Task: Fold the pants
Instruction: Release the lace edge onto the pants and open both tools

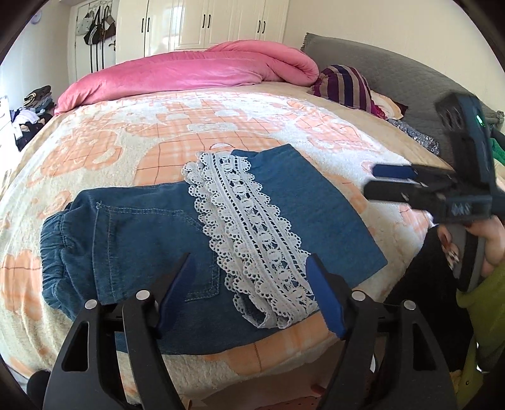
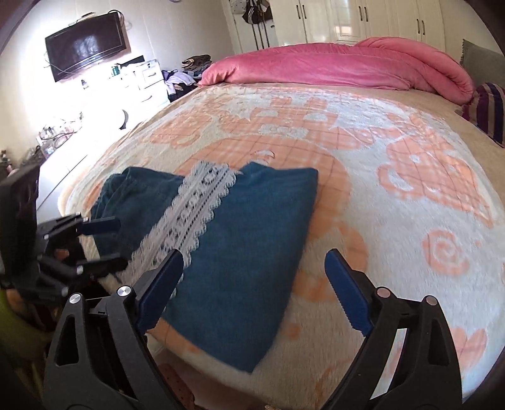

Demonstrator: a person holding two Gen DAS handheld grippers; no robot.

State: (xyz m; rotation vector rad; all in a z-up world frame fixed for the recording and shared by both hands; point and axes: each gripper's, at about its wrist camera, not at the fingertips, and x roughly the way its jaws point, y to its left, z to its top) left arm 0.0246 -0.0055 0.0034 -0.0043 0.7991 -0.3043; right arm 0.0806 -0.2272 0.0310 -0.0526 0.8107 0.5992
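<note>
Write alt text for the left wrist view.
Folded blue denim pants with a white lace hem lie on a peach patterned blanket. The open left gripper hovers over them; the right gripper sits at right, empty.

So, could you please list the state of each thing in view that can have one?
pants: folded over, lace hems on top, flat on the bed.
left gripper: open, empty, above the pants.
right gripper: open, empty.
pink quilt: rolled up at the far edge.
wardrobe doors: shut.
TV: off.
</note>
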